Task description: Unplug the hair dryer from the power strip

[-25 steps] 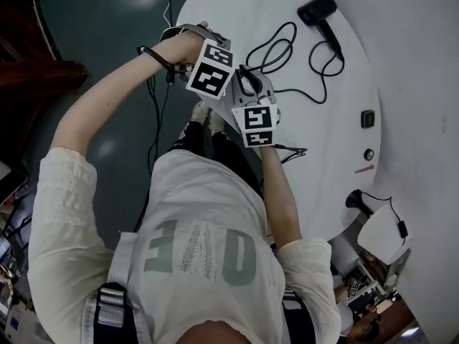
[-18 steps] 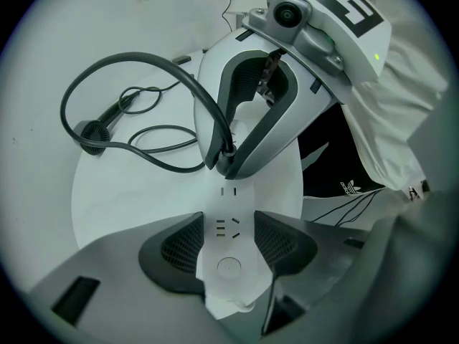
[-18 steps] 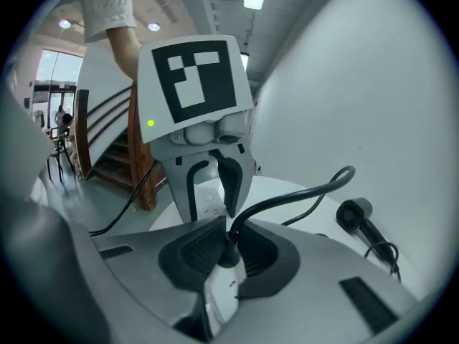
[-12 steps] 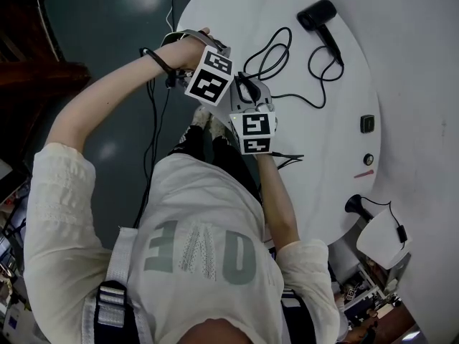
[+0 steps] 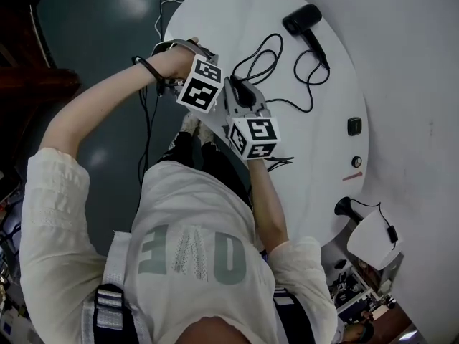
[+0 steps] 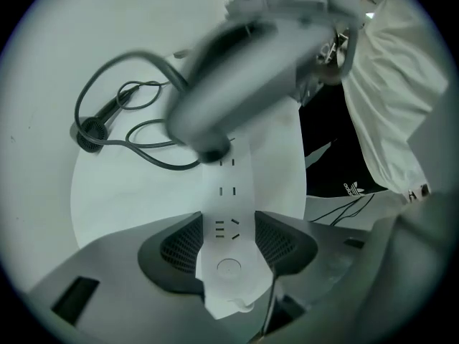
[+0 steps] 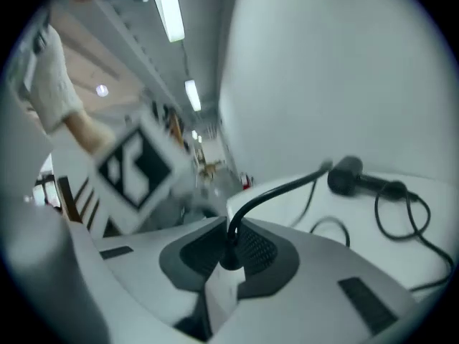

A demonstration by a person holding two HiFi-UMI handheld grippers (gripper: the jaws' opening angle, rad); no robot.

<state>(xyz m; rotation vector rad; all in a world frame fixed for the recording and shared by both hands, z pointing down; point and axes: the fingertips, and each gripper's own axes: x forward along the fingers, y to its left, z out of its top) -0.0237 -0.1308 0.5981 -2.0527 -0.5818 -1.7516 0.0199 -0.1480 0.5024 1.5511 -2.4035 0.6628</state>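
The white power strip (image 6: 228,192) lies on the round white table (image 5: 323,84), and my left gripper (image 6: 228,236) points straight down, shut on its sides. My right gripper (image 7: 226,246) is shut on the black plug (image 7: 230,258), close above the strip's far sockets. Whether the prongs are out of the socket is hidden. From the plug the black cable (image 7: 280,188) runs in loops to the black hair dryer (image 5: 301,18) at the table's far side. In the left gripper view the right gripper (image 6: 237,84) is a blur over the strip.
A small black square (image 5: 354,126) and a round knob (image 5: 356,161) sit on the table's right part. A white object with a black cord (image 5: 369,235) stands by the near right rim. Dark cables (image 5: 147,113) hang off the left edge, over the floor.
My right gripper has risen a little with the plug and rolled, so its marker cube shows a different face. My left gripper has held still on the strip.
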